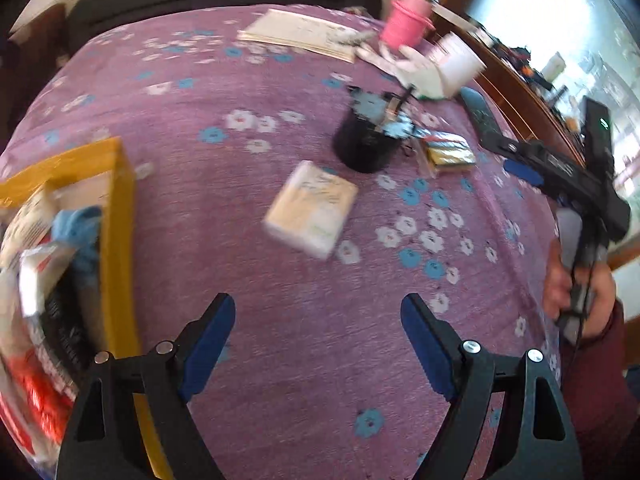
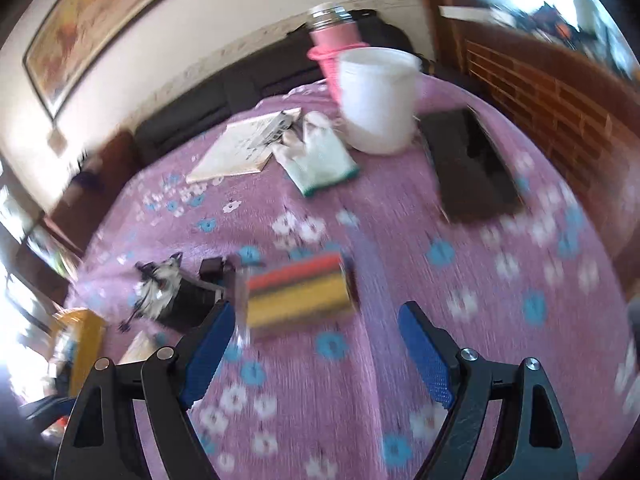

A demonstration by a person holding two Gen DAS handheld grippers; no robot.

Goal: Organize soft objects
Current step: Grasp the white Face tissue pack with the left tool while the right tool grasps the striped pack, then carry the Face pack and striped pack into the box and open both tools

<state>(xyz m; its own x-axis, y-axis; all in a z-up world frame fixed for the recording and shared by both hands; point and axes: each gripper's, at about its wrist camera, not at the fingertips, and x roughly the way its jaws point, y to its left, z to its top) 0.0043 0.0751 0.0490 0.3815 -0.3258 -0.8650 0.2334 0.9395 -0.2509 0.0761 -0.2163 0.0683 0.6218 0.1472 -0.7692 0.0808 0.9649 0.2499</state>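
Observation:
My left gripper (image 1: 318, 308) hangs open over the purple flowered cloth (image 1: 280, 320), nothing between its fingers. A white tissue pack (image 1: 312, 210) lies ahead of it. To its left stands a yellow box (image 1: 116, 240) holding a blue cloth (image 1: 78, 220) and several packets. My right gripper (image 2: 316, 316) is open too. A pack of yellow and orange sponges (image 2: 300, 292) lies just beyond its fingertips, untouched. Farther back lies a white glove (image 2: 316, 156). The picture is blurred.
A black pouch (image 1: 366, 140) sits mid-table beside the sponge pack (image 1: 450, 152). At the back are a booklet (image 2: 248, 144), a white tub (image 2: 376, 96), a pink flask (image 2: 336, 40) and a dark flat device (image 2: 468, 164). A person's hand (image 1: 576, 284) is at the right edge.

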